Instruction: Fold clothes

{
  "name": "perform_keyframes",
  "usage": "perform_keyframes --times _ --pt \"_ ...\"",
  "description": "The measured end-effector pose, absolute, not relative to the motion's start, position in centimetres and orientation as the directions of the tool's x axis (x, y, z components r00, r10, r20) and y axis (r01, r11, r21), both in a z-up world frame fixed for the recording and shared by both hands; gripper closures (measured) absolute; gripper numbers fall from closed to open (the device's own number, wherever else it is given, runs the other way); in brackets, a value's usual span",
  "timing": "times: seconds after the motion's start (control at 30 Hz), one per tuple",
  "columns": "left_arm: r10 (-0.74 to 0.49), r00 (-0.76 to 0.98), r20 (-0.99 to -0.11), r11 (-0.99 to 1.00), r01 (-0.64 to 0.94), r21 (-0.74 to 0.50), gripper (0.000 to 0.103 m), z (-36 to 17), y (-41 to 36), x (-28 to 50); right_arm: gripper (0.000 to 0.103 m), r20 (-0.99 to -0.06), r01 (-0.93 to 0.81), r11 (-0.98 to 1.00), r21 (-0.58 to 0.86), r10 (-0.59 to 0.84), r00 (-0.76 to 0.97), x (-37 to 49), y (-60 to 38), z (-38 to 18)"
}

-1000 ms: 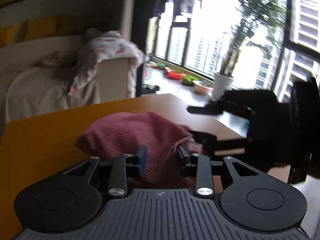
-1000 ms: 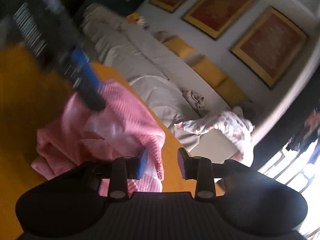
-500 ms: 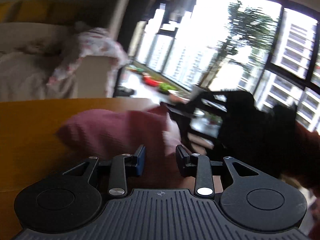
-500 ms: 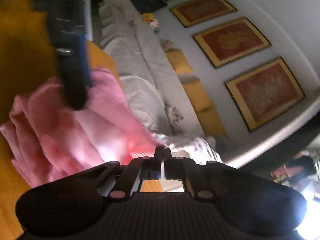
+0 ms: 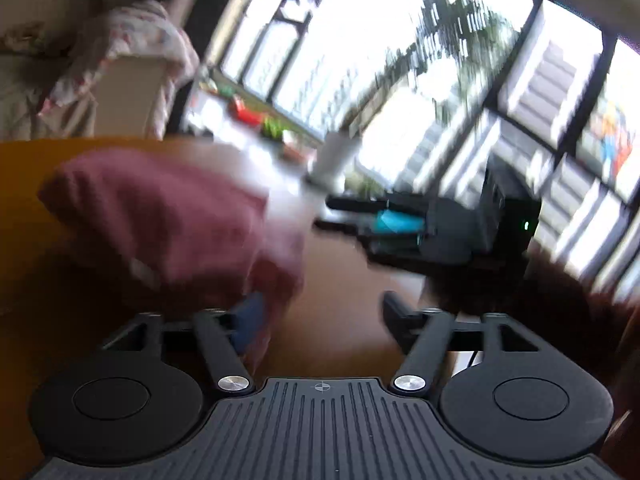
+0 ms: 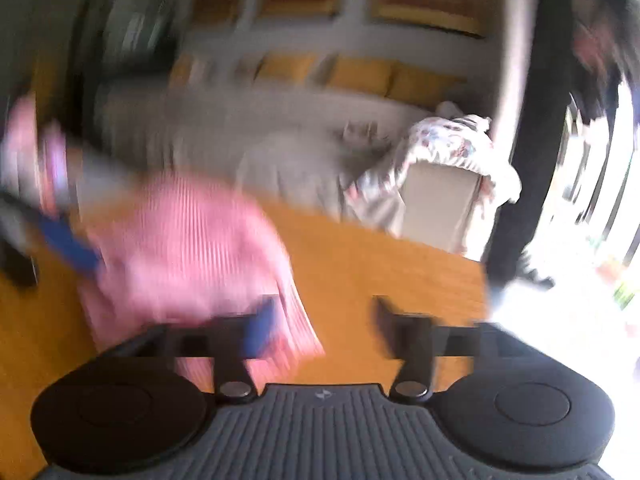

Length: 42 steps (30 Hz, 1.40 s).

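Left wrist view, left gripper (image 5: 320, 312) jaws opening wide, empty beside pink garment (image 5: 160, 216), right gripper (image 6: 324, 320) likewise

And there's the pink ribbed garment (image 5: 160, 216), a soft knit bunched into a rounded, doubled-over heap on the orange-brown worktop (image 6: 380, 264), its far end humped up and smooth. In the right wrist view the same garment (image 6: 184, 248) lies left of centre with its fine stripes running lengthwise, and its near edge shows several stacked layers fanned out at the corner. Heavy blur here, so the exact shape of the folds is hard to make out.
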<state>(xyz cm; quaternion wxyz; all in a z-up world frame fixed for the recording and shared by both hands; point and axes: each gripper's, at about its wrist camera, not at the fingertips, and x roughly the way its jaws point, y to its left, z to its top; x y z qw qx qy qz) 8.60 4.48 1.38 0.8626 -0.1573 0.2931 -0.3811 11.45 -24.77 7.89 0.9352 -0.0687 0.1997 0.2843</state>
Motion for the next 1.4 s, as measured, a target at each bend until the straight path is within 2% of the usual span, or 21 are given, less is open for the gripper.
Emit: perform_keyframes --times 0.03,0.1,0.2,0.3,0.4,0.43,0.47,0.53,0.6,0.67,0.7,0.8,0.87,0.9,0.97,1.0,1.07,1.13,1.2,1.3,1.4 --pt "-0.734 0.575 -0.363 0.671 0.527 -0.522 0.014 1.8 5.1 8.8 0.030 -0.384 -0.563 0.823 0.073 0.544 0.746 12.2 -25.0 8.3" --pt "-0.675 0.640 -0.366 0.714 0.443 -0.542 0.014 1.8 5.7 9.5 0.030 -0.349 -0.572 0.794 0.203 0.605 0.716 14.0 -24.7 8.6" --pt "-0.559 0.708 -0.431 0.788 0.293 -0.541 0.015 0.9 6.3 10.3 0.030 -0.388 -0.559 0.781 0.277 0.623 0.679 16.8 -22.8 7.0" --pt "-0.536 0.702 -0.469 0.777 0.194 -0.598 0.015 -0.5 7.5 10.6 0.030 -0.496 -0.509 0.834 0.212 0.541 0.680 18.8 -21.1 4.2" --pt "-0.549 0.676 -0.491 0.765 0.170 -0.621 0.016 -1.6 8.3 10.0 0.026 -0.503 -0.496 0.864 0.089 0.469 0.726 18.0 -21.0 2.8" --pt "-0.570 0.657 -0.494 0.755 0.180 -0.631 0.020 -1.9 8.1 10.0 0.026 -0.506 -0.489 0.868 0.090 0.463 0.728 18.0 -21.2 2.8" --pt "-0.603 0.631 -0.488 0.735 0.200 -0.648 0.032 -2.2 7.6 10.3 0.026 -0.511 -0.479 0.871 0.114 0.464 0.723 18.2 -21.5 2.8" --pt "-0.669 0.579 -0.466 0.689 0.248 -0.681 0.046 -2.6 6.3 10.9 0.026 -0.518 -0.454 0.880 0.141 0.456 0.724 18.6 -22.2 3.0" --pt "-0.701 0.564 -0.437 0.665 0.296 -0.686 0.049 -2.5 5.1 11.3 0.026 -0.509 -0.447 0.882 0.148 0.455 0.731 18.6 -22.8 3.7" --pt "-0.738 0.547 -0.395 0.623 0.327 -0.711 0.060 -2.6 4.4 11.9 0.026 -0.490 -0.458 0.875 0.158 0.472 0.733 18.7 -23.2 4.8" --pt "-0.751 0.535 -0.386 0.603 0.318 -0.732 0.061 -3.0 4.2 12.2 0.026 -0.482 -0.466 0.870 0.164 0.483 0.731 18.9 -23.2 5.2" --pt "-0.725 0.518 -0.454 0.645 0.278 -0.712 0.064 -4.4 3.6 12.5 0.018 -0.479 -0.510 0.844 0.165 0.521 0.707 18.8 -22.5 5.7" --pt "-0.705 0.513 -0.490 0.678 0.283 -0.679 0.063 -4.8 3.8 11.9 0.017 -0.506 -0.531 0.842 0.096 0.501 0.702 18.1 -21.4 5.1" --pt "-0.713 0.517 -0.473 0.671 0.309 -0.674 0.061 -4.2 4.3 11.4 0.016 -0.506 -0.531 0.845 0.063 0.486 0.713 17.8 -21.0 4.8" --pt "-0.732 0.536 -0.422 0.651 0.368 -0.664 0.045 -2.5 5.7 10.4 0.008 -0.504 -0.530 0.848 -0.003 0.456 0.734 17.1 -20.4 4.2" --pt "-0.737 0.553 -0.389 0.643 0.396 -0.656 0.041 -1.4 6.4 9.9 0.001 -0.501 -0.528 0.849 -0.036 0.441 0.744 16.8 -20.0 3.9" --pt "-0.737 0.601 -0.309 0.627 0.437 -0.645 0.031 0.8 7.7 9.2 0.000 -0.483 -0.517 0.851 -0.093 0.416 0.771 16.4 -19.6 3.6" --pt "-0.726 0.635 -0.264 0.626 0.452 -0.636 0.025 2.3 7.9 9.5 0.000 -0.488 -0.515 0.854 -0.067 0.422 0.764 16.5 -19.6 3.5" --pt "-0.707 0.663 -0.244 0.638 0.450 -0.624 0.024 3.1 7.8 10.3 0.000 -0.493 -0.511 0.859 -0.038 0.428 0.757 16.6 -19.8 3.5" --pt "-0.654 0.681 -0.330 0.698 0.374 -0.611 0.026 2.1 7.0 14.6 0.000 -0.506 -0.496 0.867 0.036 0.444 0.739 16.9 -20.6 3.5" --pt "-0.611 0.658 -0.440 0.734 0.264 -0.626 0.036 -1.6 7.4 17.6 0.000 -0.515 -0.487 0.854 0.184 0.505 0.692 17.4 -22.0 3.1"
